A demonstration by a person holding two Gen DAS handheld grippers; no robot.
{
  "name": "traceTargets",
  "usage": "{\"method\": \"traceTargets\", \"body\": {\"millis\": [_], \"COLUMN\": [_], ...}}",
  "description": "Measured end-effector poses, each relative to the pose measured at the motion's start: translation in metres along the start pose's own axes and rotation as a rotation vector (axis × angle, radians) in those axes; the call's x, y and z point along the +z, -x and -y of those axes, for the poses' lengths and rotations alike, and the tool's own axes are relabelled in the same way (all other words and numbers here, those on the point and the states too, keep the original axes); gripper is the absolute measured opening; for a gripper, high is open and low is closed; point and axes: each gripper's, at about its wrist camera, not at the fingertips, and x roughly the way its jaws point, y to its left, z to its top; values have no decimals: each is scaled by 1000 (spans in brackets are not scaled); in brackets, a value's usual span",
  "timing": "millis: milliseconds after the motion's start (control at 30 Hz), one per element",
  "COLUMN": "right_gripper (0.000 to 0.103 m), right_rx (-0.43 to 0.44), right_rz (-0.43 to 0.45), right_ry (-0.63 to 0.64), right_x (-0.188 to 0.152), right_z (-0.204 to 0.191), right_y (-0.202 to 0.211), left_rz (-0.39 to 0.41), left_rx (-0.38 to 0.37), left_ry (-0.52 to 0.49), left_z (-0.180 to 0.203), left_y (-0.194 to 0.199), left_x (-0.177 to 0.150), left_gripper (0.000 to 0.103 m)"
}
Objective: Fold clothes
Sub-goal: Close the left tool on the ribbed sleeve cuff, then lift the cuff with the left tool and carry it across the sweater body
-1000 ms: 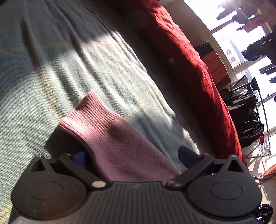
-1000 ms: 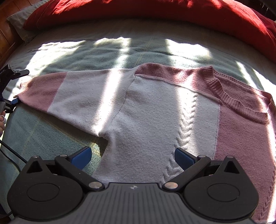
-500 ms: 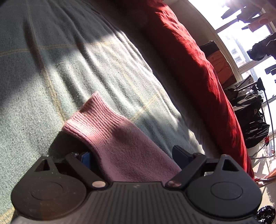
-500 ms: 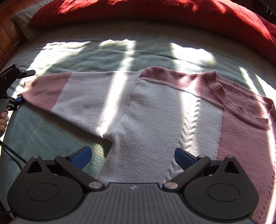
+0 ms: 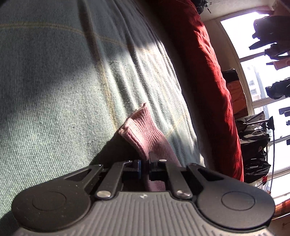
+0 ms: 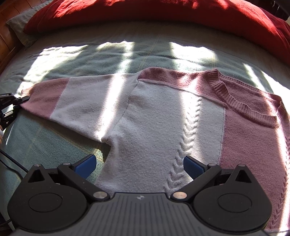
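The left gripper [image 5: 144, 168] is clenching the pink ribbed cuff [image 5: 139, 130] of the sweater [image 6: 163, 123], its two blue-padded fingers [image 5: 139, 168] pressed nearly together on the knit at the lower centre of the left wrist view. The cuff is standing bunched just above the fingers, lifting off the pale green bedspread [image 5: 54, 109].

In the right wrist view the sweater is lying spread flat on that bedspread [image 6: 45, 141], filling the middle and right of the frame. Its white and pink sleeve [image 6: 72, 101] is stretching toward the left edge, where the left gripper [image 6: 19, 102] is showing as a black linkage touching the sleeve's end.

The right gripper [image 6: 139, 166] is hovering released, its blue pads [image 6: 85, 164] standing wide apart at the lower centre, above the sweater's white panel and grasping nothing.

A red duvet [image 6: 163, 16] is lying across the top of the frame, beyond the sweater.
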Motion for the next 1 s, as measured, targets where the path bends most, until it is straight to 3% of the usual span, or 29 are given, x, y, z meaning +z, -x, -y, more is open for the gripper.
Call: {"method": "traceTargets", "body": {"millis": [167,333,600,1000], "right_gripper": [103,103,103,103], "right_rx": [-1,9,29,61], "right_rz": [-6,-5,13,49], "right_ry": [-3,17,30,2], "right_x": [1,3,4,-11], "right_z": [0,-7,-12,1], "right_y": [-2,-2,4,15], "left_rz": [15,18,4,6], "left_rx": [-47,-45,32,-40], "left_ry": [55,56,-62,-188], "left_z": [-11,-7,21,87], "left_y": [-8,-12,-1,20], "left_x": [2,4,1,-18], "left_gripper": [10,10,5,5]}}
